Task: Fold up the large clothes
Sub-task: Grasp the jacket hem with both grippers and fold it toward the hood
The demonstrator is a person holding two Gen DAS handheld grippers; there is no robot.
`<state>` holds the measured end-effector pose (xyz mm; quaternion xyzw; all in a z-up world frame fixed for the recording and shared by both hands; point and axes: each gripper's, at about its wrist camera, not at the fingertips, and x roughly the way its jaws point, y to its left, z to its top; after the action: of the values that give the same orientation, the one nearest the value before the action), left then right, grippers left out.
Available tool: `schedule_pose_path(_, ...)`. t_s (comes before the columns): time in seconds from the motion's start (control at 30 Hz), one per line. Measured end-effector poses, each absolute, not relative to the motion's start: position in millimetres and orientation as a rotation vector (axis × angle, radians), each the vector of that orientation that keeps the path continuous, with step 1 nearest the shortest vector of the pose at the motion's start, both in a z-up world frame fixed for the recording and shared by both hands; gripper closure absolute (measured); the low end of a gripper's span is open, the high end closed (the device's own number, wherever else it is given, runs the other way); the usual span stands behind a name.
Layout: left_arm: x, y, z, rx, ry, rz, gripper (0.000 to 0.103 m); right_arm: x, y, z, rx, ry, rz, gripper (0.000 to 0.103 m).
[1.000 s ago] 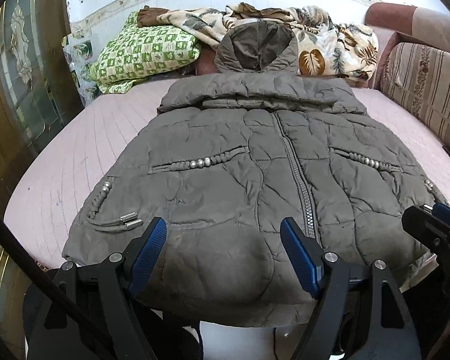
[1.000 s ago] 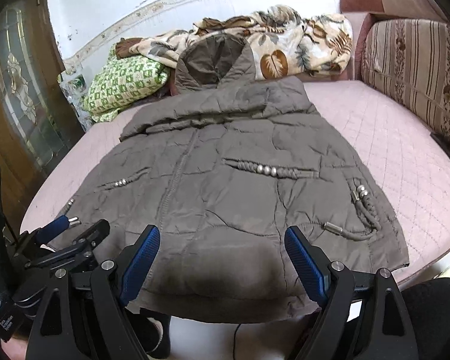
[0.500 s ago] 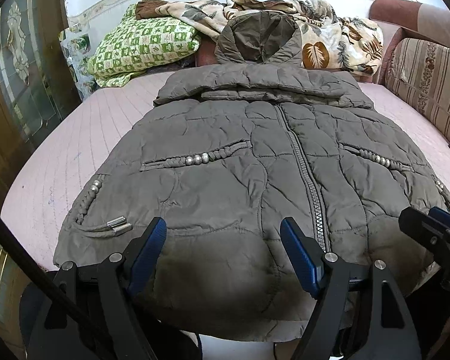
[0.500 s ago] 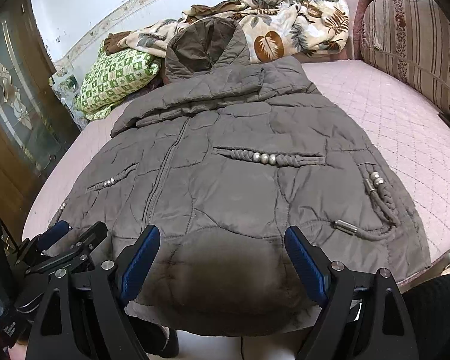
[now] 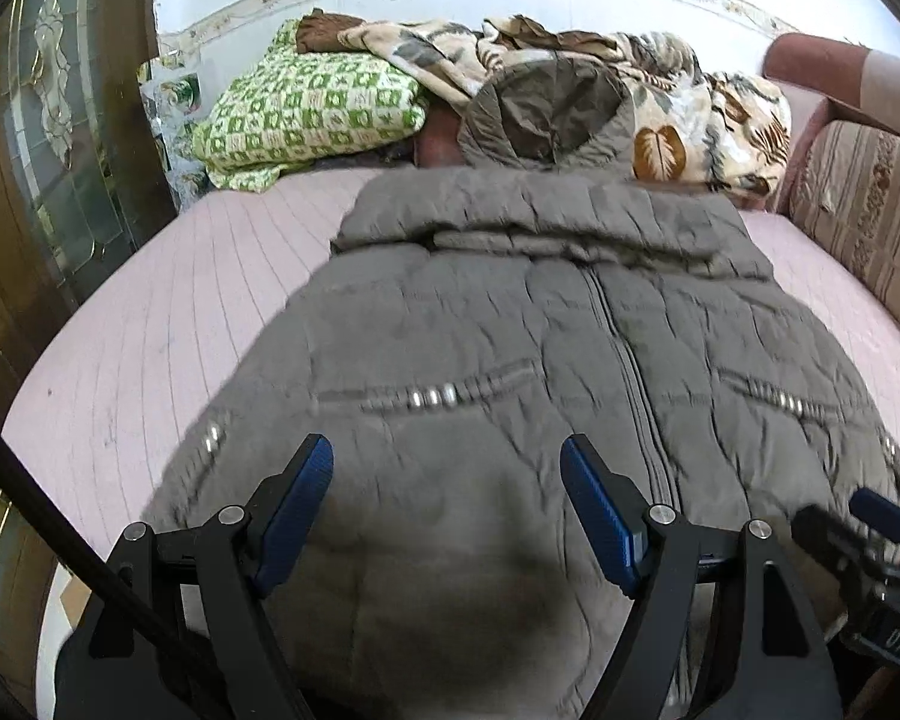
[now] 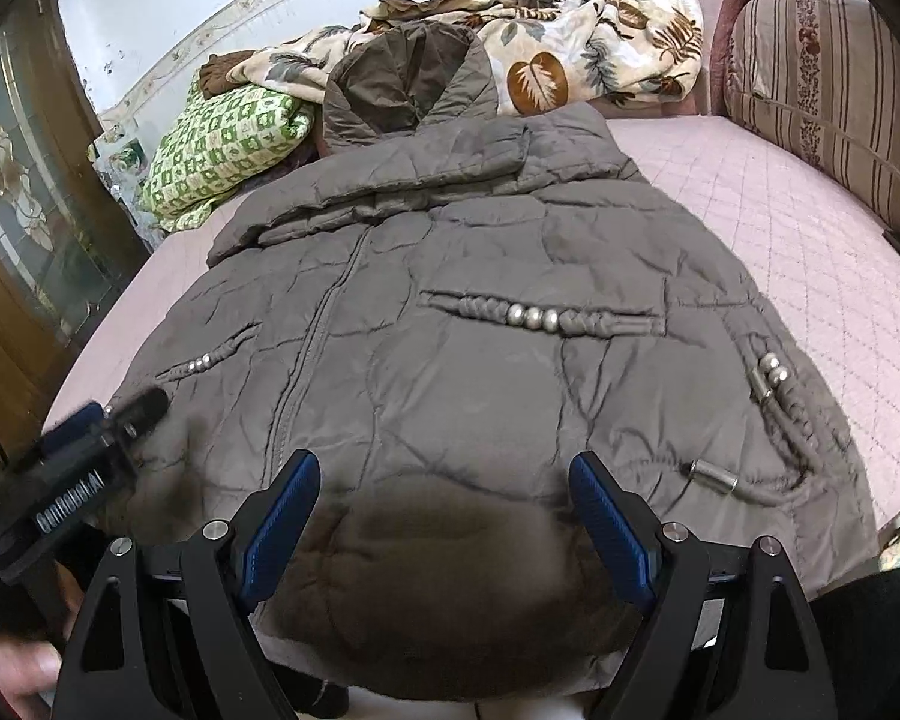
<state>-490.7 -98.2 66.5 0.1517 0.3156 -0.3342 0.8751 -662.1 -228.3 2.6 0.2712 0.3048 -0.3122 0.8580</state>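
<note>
On the pink bed (image 6: 780, 228), the grey padded coat (image 6: 480, 312) is spread flat, zip up, hem nearest, ready for folding. Above the hem, the left claw (image 5: 447, 507) and right claw (image 6: 444, 513) are held wide open, nothing gripped.

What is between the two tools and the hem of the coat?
Nothing visible. The left tool and the right tool are both open above the near hem of the coat, which lies flat on the bed.
</note>
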Motion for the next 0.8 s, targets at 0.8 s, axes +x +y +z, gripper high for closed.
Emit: schedule_pose_path(0.8, -305, -210, 79, 0.183, 0.778, -0.712, 0.019, -569, -365, 144, 0.544, 0.625, -0.634, 0.015)
